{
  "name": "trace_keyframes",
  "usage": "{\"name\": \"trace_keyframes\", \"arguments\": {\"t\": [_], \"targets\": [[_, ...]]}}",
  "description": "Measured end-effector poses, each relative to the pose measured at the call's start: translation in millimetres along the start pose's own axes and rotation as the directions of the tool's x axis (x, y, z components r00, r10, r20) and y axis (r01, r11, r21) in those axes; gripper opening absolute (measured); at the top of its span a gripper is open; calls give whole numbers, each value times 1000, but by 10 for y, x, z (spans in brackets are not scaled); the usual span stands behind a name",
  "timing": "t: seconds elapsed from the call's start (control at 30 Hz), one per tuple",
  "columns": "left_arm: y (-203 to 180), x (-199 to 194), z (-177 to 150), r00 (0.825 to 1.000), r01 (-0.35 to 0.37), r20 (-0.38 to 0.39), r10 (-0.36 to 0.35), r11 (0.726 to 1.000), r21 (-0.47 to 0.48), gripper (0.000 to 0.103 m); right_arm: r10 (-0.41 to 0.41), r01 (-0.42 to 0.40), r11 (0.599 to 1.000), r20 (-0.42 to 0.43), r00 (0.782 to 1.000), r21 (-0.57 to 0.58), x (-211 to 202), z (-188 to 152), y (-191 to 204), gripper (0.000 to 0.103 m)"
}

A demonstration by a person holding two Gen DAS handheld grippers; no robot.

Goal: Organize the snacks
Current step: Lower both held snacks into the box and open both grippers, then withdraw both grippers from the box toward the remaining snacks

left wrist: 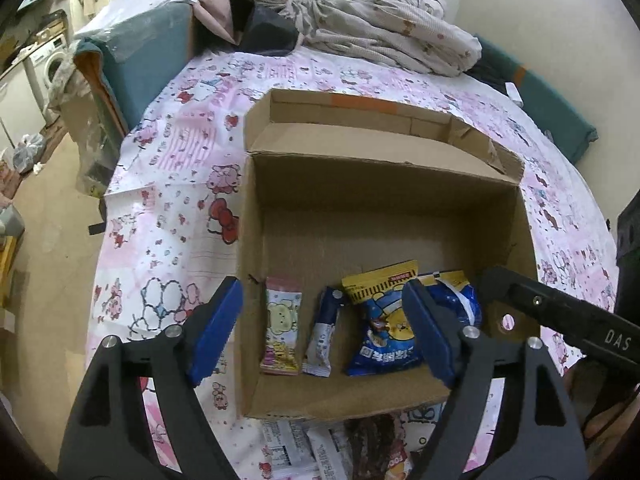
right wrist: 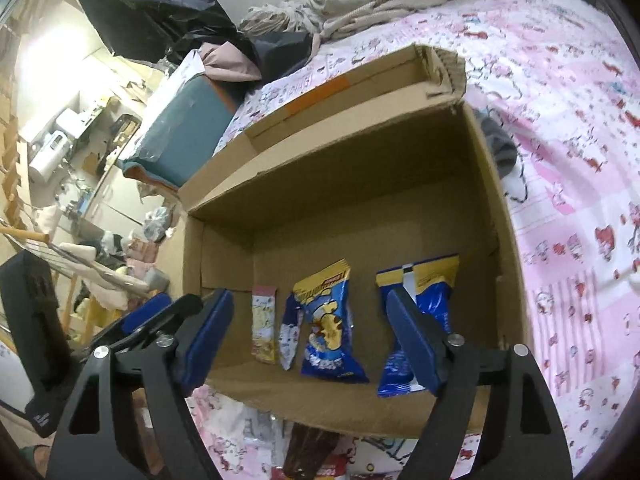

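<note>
left claw (left wrist: 322, 332): spread wide, holding nothing, hovering over the near-left part of the box.
pink packet (left wrist: 281, 326): leftmost in the row, flat on the box floor near the near wall, lengthwise near-to-far.
slim blue-white packet (left wrist: 323, 334): just right of the pink one, slightly tilted, appears to touch the big bag.
blue-yellow bag (left wrist: 382, 320): middle of the row, lying flat, yellow end pointing far.
second blue bag (right wrist: 416, 320): rightmost, partly hidden behind a finger of the right claw; small gap to its neighbour in the right view.
right claw (right wrist: 310, 332): also spread, empty, over the near-right part of the box.
cardboard box (left wrist: 384, 208): open on the bed, far half bare.
loose snacks (left wrist: 340, 452): still on the bedsheet (left wrist: 168, 184) just near of the box, mostly cut off by the frame.
step, my read: fetch the next one from that near pile.
tip: grip the packet at a sealed edge rather than the puffy middle, lift clear of the near wall, set it down in line, and leave the existing four undisturbed.
</note>
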State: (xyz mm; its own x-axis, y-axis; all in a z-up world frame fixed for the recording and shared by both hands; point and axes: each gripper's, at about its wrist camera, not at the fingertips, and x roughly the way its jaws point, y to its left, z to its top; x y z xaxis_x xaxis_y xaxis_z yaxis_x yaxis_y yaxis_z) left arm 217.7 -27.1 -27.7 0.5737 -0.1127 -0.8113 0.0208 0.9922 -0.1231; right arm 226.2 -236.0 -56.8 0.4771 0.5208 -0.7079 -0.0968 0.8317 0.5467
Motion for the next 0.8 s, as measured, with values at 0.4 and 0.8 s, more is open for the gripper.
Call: {"name": "trace_keyframes", "arguments": {"t": [0.4, 0.8], "targets": [[94, -256, -36, 997, 6, 77, -3, 999, -33, 97, -44, 47, 998, 65, 997, -45, -305, -69, 142, 82], [221, -500, -300, 998, -16, 57, 20, 998, -64, 100, -110, 106, 994, 94, 990, 40, -582, -360, 25, 103]]}}
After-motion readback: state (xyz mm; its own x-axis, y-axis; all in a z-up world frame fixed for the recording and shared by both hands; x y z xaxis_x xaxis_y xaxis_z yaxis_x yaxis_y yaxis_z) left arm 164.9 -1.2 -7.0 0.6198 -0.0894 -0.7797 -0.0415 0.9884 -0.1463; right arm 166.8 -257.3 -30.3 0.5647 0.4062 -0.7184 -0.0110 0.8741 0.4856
